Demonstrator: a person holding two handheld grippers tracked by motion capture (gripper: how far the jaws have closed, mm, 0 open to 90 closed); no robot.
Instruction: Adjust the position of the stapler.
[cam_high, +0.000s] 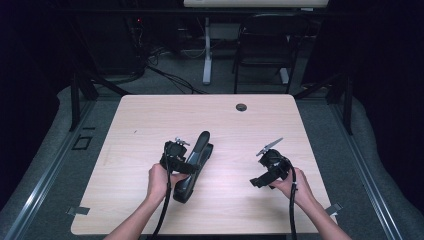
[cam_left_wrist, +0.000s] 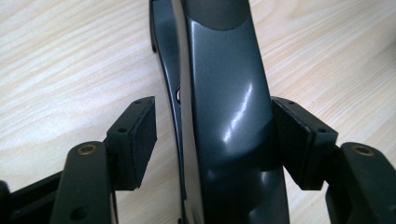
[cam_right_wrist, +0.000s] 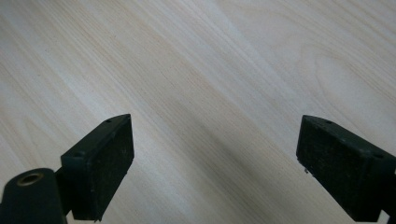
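On the pale wooden table (cam_high: 150, 120), the left gripper (cam_left_wrist: 212, 140) is straddling a glossy dark grey plastic stapler (cam_left_wrist: 229, 116) near the centre, one pad touching, the other apart, so the grasp is unfinished, while the right gripper (cam_right_wrist: 215, 158) is hanging open, empty.

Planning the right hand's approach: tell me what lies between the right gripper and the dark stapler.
Bare wooden table lies between the right gripper and the stapler, as the high view shows.
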